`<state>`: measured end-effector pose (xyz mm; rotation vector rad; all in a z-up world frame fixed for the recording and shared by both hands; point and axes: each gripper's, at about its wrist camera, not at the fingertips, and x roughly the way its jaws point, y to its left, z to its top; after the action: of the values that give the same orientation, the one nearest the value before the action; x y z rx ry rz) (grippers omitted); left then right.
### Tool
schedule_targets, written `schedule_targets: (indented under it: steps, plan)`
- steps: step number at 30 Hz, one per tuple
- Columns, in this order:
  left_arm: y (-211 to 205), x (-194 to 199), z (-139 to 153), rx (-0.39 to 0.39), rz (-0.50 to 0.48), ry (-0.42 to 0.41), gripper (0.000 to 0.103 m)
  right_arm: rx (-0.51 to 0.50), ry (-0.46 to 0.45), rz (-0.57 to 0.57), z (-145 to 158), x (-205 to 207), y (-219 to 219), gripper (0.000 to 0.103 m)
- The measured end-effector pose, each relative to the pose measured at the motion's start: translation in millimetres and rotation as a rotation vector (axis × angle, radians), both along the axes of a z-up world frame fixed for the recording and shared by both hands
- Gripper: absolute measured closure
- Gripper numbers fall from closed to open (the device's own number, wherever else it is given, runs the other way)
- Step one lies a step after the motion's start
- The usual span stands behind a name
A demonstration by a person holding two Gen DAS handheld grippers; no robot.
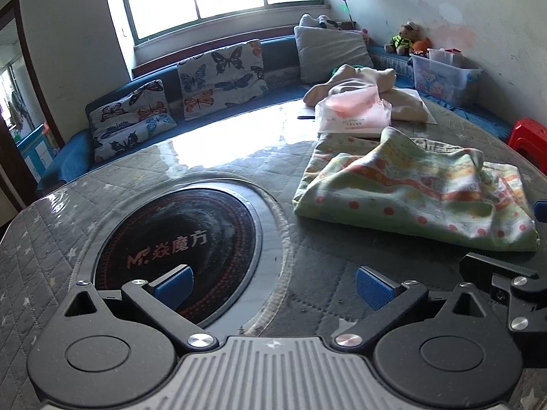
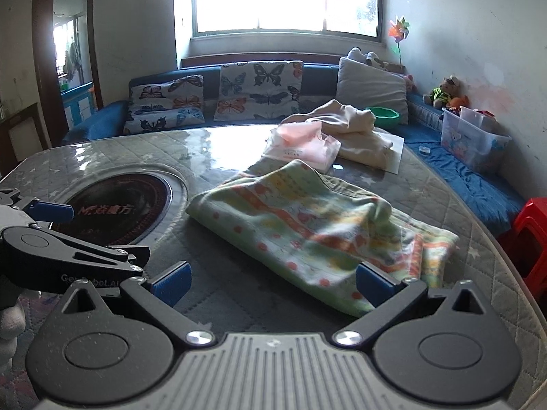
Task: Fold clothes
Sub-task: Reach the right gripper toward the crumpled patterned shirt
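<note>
**Right tongs nearer the patterned cloth, both pairs wide and empty**

Nearest the lens in the right wrist view, the right tongs (image 2: 271,285) stand spread wide with nothing between their blue pads (image 2: 371,282). The near hem of the patterned cloth (image 2: 318,225) lies just ahead of them, and the right-hand pad overlaps that hem in the picture; whether it touches the fabric I cannot tell.

The left tongs (image 1: 273,288) are equally wide and empty. They hang over bare quilted surface (image 1: 218,167), with the round black cooktop (image 1: 177,235) set into it ahead and to their left. From there the cloth (image 1: 420,198) lies ahead and well to the right, clear of their pads.

So the cloth sits toward the near right part of the surface, between the cooktop and the right edge. It is loosely heaped, partly doubled over, with a ridge raised along its top. Its long axis runs from the middle of the surface, near the cooktop, out toward the near right edge.

My judgement: the right tongs are the nearer pair and suited to take the near hem, while the left tongs must swing right to reach the cloth's cooktop-side end before any fold.

Further back, toward the far right corner, lie a pink packet (image 2: 301,145) and a cream garment (image 2: 355,130), apart from the patterned cloth.
</note>
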<state>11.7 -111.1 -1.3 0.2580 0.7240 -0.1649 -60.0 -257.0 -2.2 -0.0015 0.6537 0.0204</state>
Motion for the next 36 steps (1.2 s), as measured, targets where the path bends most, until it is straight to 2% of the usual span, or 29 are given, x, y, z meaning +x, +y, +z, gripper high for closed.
schedule_targets:
  steps: [8, 19, 24, 27, 29, 30, 32, 36]
  plan:
    - [-2, 9, 11, -0.019, -0.010, -0.022, 0.000, 0.003, -0.001, -0.031, 4, 19, -19, 0.006]
    - [-3, 30, 33, -0.032, -0.008, -0.070, 0.001, 0.015, 0.028, -0.137, -1, 87, -65, 0.032]
    - [0, 35, 32, -0.029, -0.004, -0.061, 0.001, 0.071, 0.084, -0.181, -16, 123, -88, 0.043]
    - [4, 37, 30, -0.027, 0.003, -0.055, 0.001, 0.084, 0.094, -0.185, -23, 131, -94, 0.061]
    - [6, 38, 31, -0.025, 0.009, -0.053, 0.001, 0.097, 0.097, -0.190, -25, 134, -97, 0.085]
    - [7, 38, 30, -0.024, 0.013, -0.053, 0.001, 0.093, 0.087, -0.189, -23, 131, -98, 0.090]
    - [9, 39, 31, -0.026, 0.021, -0.053, 0.001, 0.073, 0.059, -0.181, -16, 126, -96, 0.095]
    - [12, 37, 33, -0.033, 0.026, -0.057, 0.001, 0.046, -0.030, -0.156, 14, 112, -91, 0.099]
